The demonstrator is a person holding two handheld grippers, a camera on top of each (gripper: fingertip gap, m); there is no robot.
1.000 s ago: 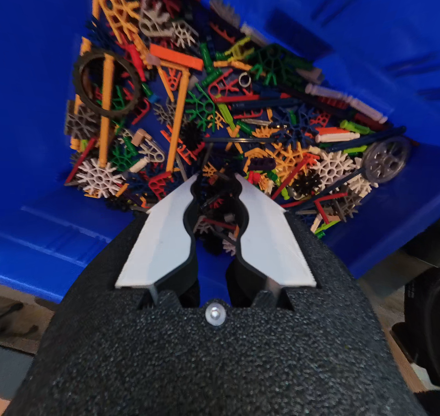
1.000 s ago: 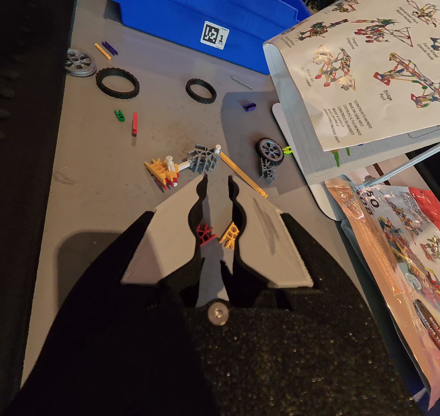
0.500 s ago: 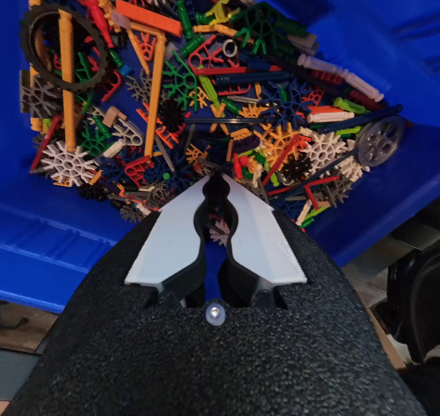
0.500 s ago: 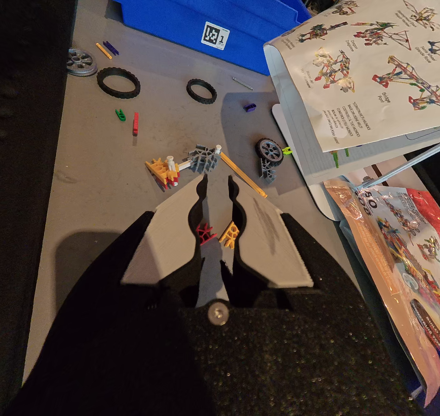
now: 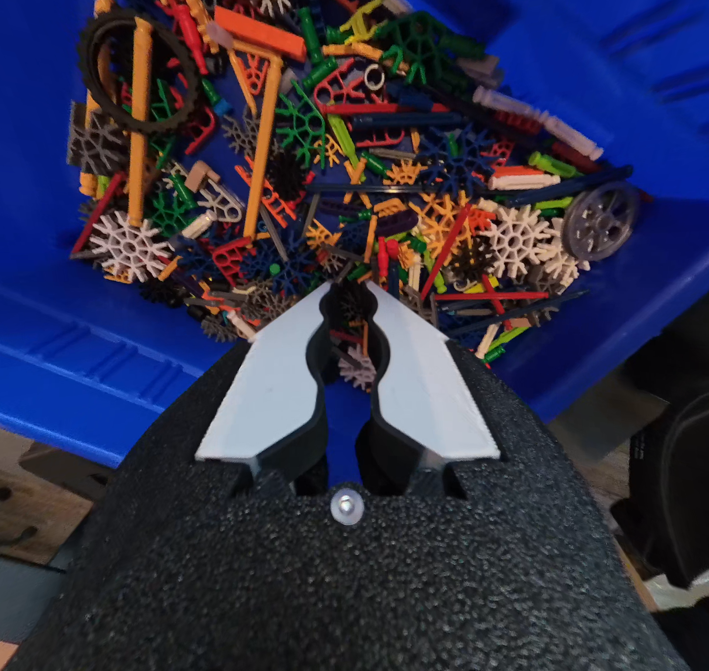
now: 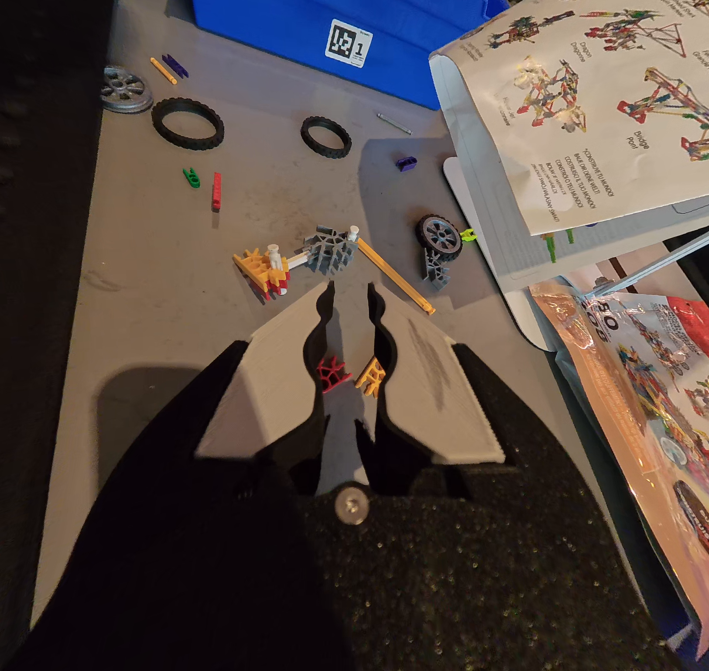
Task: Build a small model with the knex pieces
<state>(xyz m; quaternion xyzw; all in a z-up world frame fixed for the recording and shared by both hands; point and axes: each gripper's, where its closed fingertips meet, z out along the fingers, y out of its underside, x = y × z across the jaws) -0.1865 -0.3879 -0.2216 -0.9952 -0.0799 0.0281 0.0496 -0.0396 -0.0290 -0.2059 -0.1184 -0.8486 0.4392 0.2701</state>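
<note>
My left gripper (image 5: 349, 292) reaches into a blue bin (image 5: 96, 365) heaped with mixed colourful rods and connectors. Its jaws are drawn close around a black spiky connector (image 5: 347, 305) at the near edge of the pile. My right gripper (image 6: 350, 288) hovers over a grey table (image 6: 153, 307), narrowly open and empty. Between its fingers, a red connector (image 6: 330, 374) and an orange connector (image 6: 372, 378) lie on the table. Just beyond its tips lies a small assembly: a grey connector (image 6: 330, 253), a yellow connector (image 6: 261, 269) and a yellow rod (image 6: 395, 280).
On the table are two black tyres (image 6: 188, 123) (image 6: 326, 142), a grey hub (image 6: 124, 90), a wheel on a grey connector (image 6: 439, 238) and small loose pieces. A blue bin (image 6: 307, 8) stands at the back. An instruction sheet (image 6: 594, 96) and a plastic bag (image 6: 633, 384) lie at the right. Left tips to right tips: about 40 cm. My left tips are about 25 cm from the grey hub (image 6: 124, 90), my right tips only 20 cm.
My left gripper's jaws have narrowed from wide open to nearly shut in the pile, and the view has shifted slightly. The right gripper has stayed still.
</note>
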